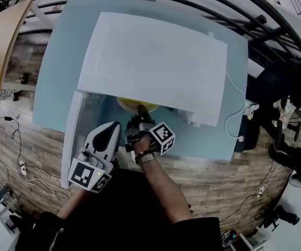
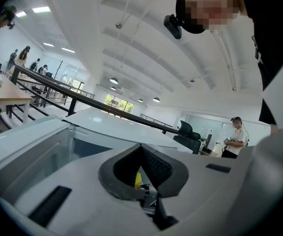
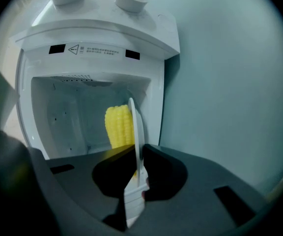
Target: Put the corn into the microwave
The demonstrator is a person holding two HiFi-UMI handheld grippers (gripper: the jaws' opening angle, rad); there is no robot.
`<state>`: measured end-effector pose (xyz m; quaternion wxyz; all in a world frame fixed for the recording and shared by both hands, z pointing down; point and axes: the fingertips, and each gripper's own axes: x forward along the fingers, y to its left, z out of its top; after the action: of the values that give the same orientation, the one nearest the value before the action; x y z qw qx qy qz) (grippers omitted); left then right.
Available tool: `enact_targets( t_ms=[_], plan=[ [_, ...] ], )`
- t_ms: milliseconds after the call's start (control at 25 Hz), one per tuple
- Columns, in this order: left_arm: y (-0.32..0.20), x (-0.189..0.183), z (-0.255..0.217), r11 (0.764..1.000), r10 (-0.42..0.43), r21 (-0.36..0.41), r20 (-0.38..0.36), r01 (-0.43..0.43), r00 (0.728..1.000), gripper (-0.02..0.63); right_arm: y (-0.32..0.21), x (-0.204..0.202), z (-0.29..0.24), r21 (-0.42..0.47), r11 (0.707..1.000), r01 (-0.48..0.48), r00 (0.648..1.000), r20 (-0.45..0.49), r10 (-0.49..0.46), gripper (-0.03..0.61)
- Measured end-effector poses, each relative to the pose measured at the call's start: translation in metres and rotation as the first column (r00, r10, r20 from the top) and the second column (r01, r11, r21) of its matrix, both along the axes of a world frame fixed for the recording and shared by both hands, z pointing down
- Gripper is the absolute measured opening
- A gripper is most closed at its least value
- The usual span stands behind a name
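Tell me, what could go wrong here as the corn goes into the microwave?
1. The right gripper pinches the plate only at its rim. If it tilts, the loose corn could roll off.
2. The plate's edge sits close to one side wall inside the microwave, so it might knock against it going in.

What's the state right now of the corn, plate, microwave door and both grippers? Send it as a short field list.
microwave: white, on the blue table
door: open, at the left side
corn: yellow cob on the plate, at the cavity opening
plate: seen edge-on, rim gripped
right gripper: jaws shut on the plate, facing the cavity
left gripper: jaws together, empty, beside the open door
stage: plate not yet set down inside
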<state>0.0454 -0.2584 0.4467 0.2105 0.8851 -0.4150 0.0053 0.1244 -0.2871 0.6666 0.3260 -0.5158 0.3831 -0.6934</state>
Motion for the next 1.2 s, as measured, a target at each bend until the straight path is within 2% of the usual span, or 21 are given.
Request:
enact_targets(
  t_ms=[1000, 1200],
  plan=[
    [-0.010, -0.006, 0.014, 0.999, 0.010, -0.037, -0.021, -0.011, 1.000, 0.002, -0.030, -0.004, 0.015, -0.035, 0.999, -0.015, 0.999, -0.035, 0.014, 0.028],
    [-0.013, -0.006, 0.016, 0.999, 0.011, -0.042, -0.019, -0.011, 1.000, 0.002, -0.031, -0.009, 0.014, -0.040, 0.999, 0.020, 0.999, -0.045, -0.022, 0.028]
  ],
)
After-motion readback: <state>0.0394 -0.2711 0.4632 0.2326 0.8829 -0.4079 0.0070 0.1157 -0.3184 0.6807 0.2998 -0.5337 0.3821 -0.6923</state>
